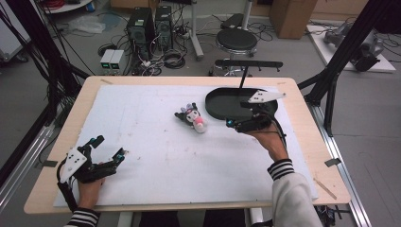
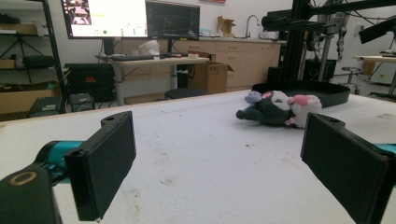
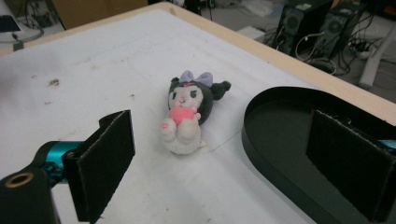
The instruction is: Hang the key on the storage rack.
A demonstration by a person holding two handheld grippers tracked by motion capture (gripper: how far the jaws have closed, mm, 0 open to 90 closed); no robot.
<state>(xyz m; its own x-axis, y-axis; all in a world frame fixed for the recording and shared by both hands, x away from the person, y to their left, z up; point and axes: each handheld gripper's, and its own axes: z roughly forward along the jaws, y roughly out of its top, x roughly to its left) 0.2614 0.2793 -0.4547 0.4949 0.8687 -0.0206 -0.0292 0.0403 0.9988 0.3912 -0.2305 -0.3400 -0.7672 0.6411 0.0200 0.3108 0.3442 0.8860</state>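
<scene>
Both claws are gaping, empty. I'm hovering my right gripper (image 1: 242, 124) over the tray (image 1: 217, 106) rim; plush toy (image 1: 193, 118) is lying just beside it. Left gripper (image 1: 108, 150) idling near me. Should straddle its belly squarely.

the plush toy (image 3: 187, 112) has a black hood, a white face, a lilac bow, a pink patch on its chest and a white body. the oval tray (image 1: 222, 105) is black. the bench (image 1: 302, 118) has a pale wood rim under a white sheet (image 1: 156, 151) speckled with small brown marks. each claw, left claw (image 1: 109, 148) and right claw (image 1: 239, 124), is black with teal parts and a light grey plate. both sleeves (image 1: 282, 169) are striped black and white.
</scene>
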